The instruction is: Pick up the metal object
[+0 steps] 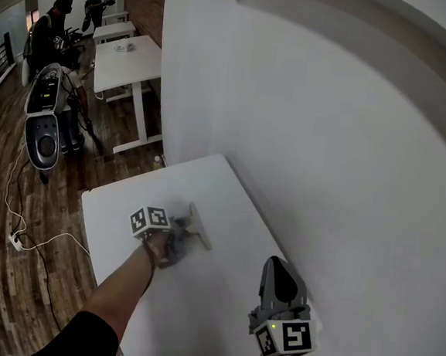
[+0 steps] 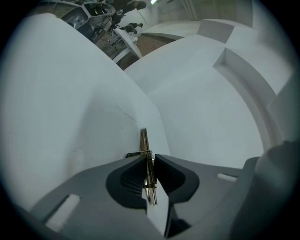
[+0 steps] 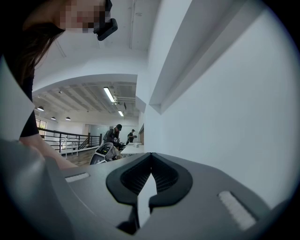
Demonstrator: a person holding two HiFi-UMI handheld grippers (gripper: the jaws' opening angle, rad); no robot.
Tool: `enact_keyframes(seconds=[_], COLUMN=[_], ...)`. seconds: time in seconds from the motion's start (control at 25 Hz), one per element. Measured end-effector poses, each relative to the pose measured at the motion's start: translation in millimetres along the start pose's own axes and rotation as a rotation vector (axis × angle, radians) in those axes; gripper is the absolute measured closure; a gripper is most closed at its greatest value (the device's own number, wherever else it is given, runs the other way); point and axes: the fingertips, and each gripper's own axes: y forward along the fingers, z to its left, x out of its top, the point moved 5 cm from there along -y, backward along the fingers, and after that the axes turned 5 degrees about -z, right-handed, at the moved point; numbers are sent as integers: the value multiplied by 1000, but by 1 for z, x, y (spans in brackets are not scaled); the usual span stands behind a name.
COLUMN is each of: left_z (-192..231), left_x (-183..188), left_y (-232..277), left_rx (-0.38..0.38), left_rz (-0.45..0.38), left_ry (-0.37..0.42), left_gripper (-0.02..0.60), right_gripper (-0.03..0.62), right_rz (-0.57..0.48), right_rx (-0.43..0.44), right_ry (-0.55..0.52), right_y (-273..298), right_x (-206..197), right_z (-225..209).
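Observation:
A thin flat metal object stands on edge between the pads of my left gripper, which is shut on it; its far end sticks out past the fingertips over the white table. In the head view the left gripper sits at the middle of the table, with the pale metal piece showing just beyond it, near the wall. My right gripper hovers at the near right, close to the wall, pointing away. Its jaws are shut with nothing between them.
A white wall runs along the table's right side. Wooden floor lies to the left, with a white cable and power strip. Farther back stand a scooter, more white desks and two people.

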Motion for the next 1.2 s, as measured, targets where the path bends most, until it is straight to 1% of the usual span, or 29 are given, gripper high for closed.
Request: enact_keyframes(seconds=[0.08,0.2,0.32,0.52,0.68,0.84,0.96,1.04,1.12,1.2], left_z=[-1,-5,-14,-45,-84,-127,-158,-178,-195,-209], left_x=[0,1,4,6,11,17,17,12,4,-2], left_y=[-1,-7,-14,-43,-76,-121,-162,-187,-209,-229], left_rx=[5,13,-3,-109,-217,-299,-326,-327,-302,-279], left_rz=[-2,-6,-10,-38,-104,-196,-298,-364,-422,-481], left_ry=[-4,12,36,114,200,366,533,661,788,889], left_gripper=[537,548,549,551,551,551,549,549,549,549], right_gripper=[583,583,583,583,583,583,583,583,583,583], right_rz=[-1,-9,-14,-23,-40,-62,-80,-92,-105,-117], right_rx=[5,9,11,19,32,47,55,62,67,72], right_ry=[0,4,7,10,7,-2,-8,-13,-19,-24], right_y=[1,0,2,-2,-3,-3,-6,-10,-13,-13], right_x=[-1,3,7,9,17,29,38,44,51,57], right_z=[2,6,6,13,17,25,32,37,41,45])
